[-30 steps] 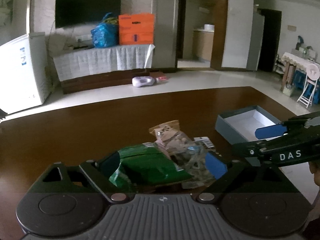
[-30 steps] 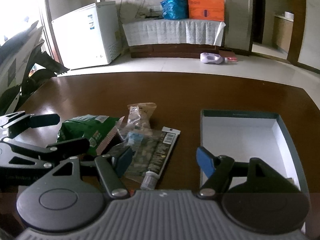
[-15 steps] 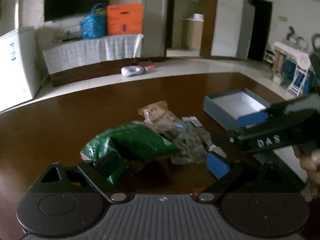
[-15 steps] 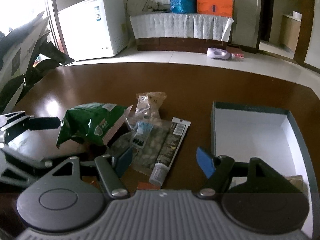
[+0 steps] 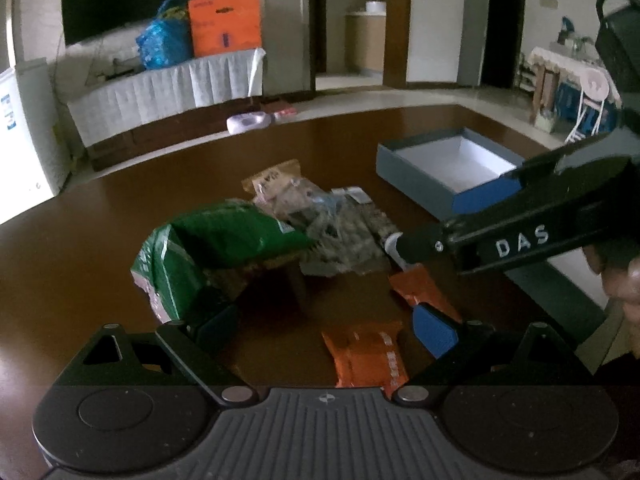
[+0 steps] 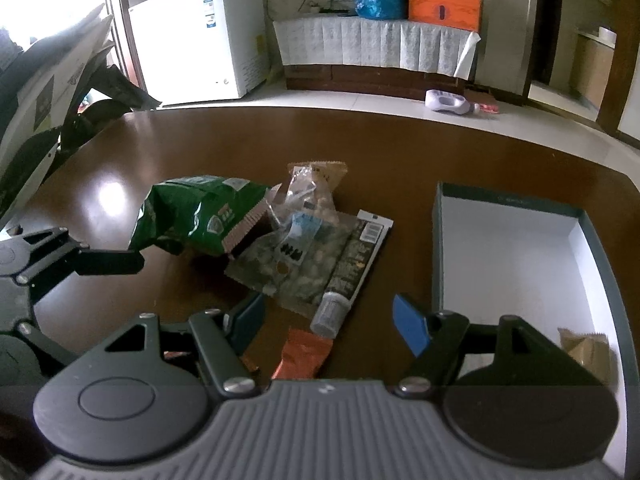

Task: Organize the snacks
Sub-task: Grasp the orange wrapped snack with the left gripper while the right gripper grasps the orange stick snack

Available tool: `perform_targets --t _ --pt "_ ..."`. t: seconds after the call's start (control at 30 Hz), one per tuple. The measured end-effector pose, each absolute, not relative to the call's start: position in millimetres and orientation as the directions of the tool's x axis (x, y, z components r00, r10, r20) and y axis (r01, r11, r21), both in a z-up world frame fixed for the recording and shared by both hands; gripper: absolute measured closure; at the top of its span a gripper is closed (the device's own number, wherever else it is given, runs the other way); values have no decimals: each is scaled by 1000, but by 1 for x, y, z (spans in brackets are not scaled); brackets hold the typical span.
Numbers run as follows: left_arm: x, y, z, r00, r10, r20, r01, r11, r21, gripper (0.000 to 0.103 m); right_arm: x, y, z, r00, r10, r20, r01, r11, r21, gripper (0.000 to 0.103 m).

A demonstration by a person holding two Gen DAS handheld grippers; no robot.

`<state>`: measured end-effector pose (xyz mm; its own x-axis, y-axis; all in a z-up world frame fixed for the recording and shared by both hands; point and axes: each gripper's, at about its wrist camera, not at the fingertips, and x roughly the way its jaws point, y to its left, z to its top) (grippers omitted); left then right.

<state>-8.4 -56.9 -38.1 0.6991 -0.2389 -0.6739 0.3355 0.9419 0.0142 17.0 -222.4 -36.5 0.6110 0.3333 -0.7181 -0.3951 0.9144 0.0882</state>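
A pile of snacks lies mid-table: a green bag (image 5: 216, 248) (image 6: 200, 212), clear nut packets (image 5: 320, 220) (image 6: 304, 248), a small capped tube (image 6: 332, 312) and orange packets (image 5: 364, 356) (image 6: 306, 354). My left gripper (image 5: 324, 330) stands open low over the near orange packet, its left finger beside the green bag's corner. My right gripper (image 6: 330, 324) is open too, hovering over the other orange packet and the tube, gripping nothing. In the left wrist view it reaches in from the right (image 5: 444, 220). A grey-blue box (image 6: 438, 240) (image 5: 416, 172) with a white inside holds one tan packet (image 6: 584, 348).
The dark wooden table (image 6: 400, 152) runs back to a curved far edge. One finger (image 6: 112, 260) of my left gripper shows at the left of the right wrist view. A hand (image 5: 624, 280) holds the right gripper. A white freezer (image 6: 200, 40) stands on the floor beyond.
My left gripper has drawn back and down from the green bag, so two orange packets now show beneath it. The right gripper has hardly moved and its jaws stay equally wide.
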Motion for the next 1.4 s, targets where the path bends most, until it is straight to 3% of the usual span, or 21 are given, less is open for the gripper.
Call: perform_targets --t 0.17,0.23,0.3,0.87,1.03,1.2,1.4 --pt "-12 -63 -45 685 -240 -688 352 936 24 15 11 -228 -37 606 336 -721 -397 913 92 31" --pt "-11 -63 -49 677 -234 -697 351 936 26 26 9 -229 -37 602 341 -722 -400 912 97 31" --pt "-9 -61 -53 664 -233 -711 344 939 13 30 8 -229 -37 597 346 -724 -406 908 100 31" --pt "-5 -55 -61 636 -255 -729 355 935 -17 49 -3 -219 -62 524 348 -778 -456 886 89 31" --pt "-1 -48 -60 636 -247 -731 336 941 -26 60 -5 -217 -66 513 346 -785 -466 881 83 31" --pt "0 -47 -61 641 -243 -728 338 941 -16 62 -8 -213 -69 491 356 -795 -489 868 86 31" --pt "1 -46 -62 647 -246 -722 329 944 -27 62 -11 -205 -75 474 351 -808 -513 856 72 41"
